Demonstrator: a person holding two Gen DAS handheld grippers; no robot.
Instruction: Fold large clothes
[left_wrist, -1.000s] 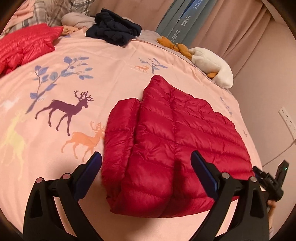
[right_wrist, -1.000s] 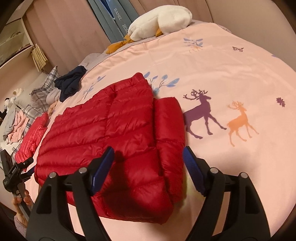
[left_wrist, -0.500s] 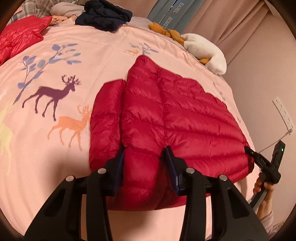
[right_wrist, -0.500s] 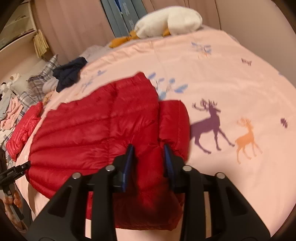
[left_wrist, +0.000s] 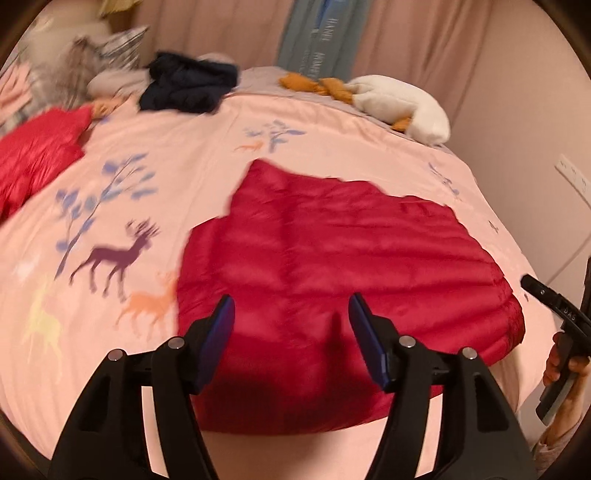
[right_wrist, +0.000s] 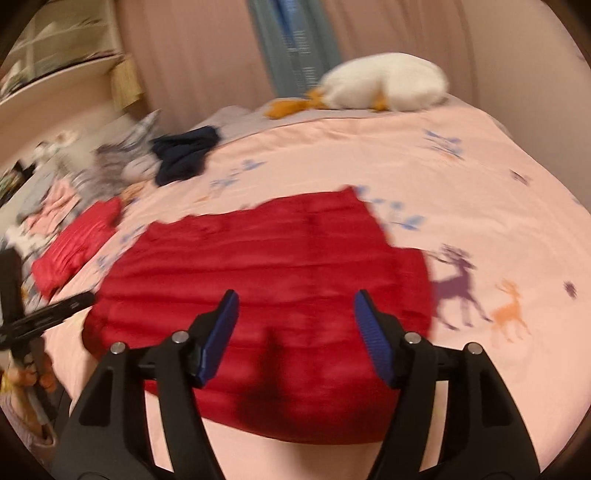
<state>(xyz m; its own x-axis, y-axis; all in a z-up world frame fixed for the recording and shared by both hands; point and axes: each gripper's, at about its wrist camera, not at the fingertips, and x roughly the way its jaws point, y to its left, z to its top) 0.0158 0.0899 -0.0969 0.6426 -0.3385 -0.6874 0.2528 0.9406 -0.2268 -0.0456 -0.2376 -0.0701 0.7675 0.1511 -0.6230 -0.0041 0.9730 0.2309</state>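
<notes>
A dark red quilted puffer jacket lies folded flat on the pink deer-print bedspread, near the bed's front edge. It also shows in the right wrist view. My left gripper is open and empty, raised just above the jacket's near edge. My right gripper is open and empty too, over the jacket's near edge from the other side. Each gripper shows at the edge of the other's view, the right one and the left one. Both views are motion-blurred.
A second, brighter red jacket lies at the left. A dark navy garment, plaid and grey clothes and a white duck plush lie at the bed's far side. Curtains and a wall socket stand behind.
Both grippers were shut on the jacket's near edge half a second ago. They have let go, opened and pulled back upward. The jacket lies flatter and wider.
</notes>
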